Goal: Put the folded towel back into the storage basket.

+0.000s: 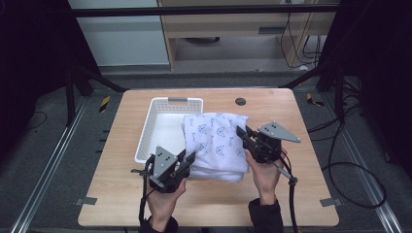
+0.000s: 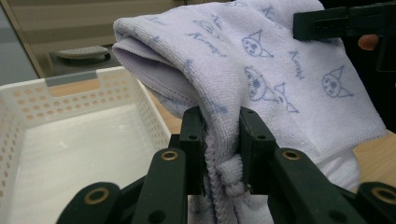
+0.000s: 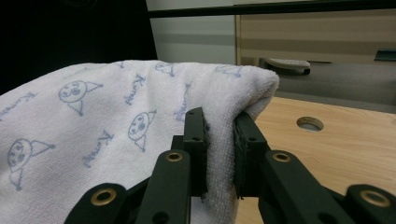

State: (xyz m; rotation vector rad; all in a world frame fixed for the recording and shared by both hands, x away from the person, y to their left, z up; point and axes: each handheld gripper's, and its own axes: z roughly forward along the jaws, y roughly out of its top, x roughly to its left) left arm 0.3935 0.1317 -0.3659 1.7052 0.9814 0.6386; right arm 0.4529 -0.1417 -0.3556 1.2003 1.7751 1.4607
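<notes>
A folded white towel (image 1: 217,141) printed with small blue faces lies across the middle of the wooden table, its left part over the rim of a white perforated basket (image 1: 151,127). My left gripper (image 1: 187,161) is shut on the towel's near left edge (image 2: 223,154), with the fabric bunched between its jaws. At the towel's right side, my right gripper (image 1: 244,134) is shut on the folded edge (image 3: 219,154). The towel (image 3: 112,135) arches up between the two grips. The basket (image 2: 70,144) is empty inside.
A round cable hole (image 1: 240,101) sits in the table near its far edge, and it shows as a round cable hole (image 3: 310,123) past the towel in the right gripper view. Bare wood (image 1: 214,204) lies between the person's forearms. A cabinet stands beyond the table.
</notes>
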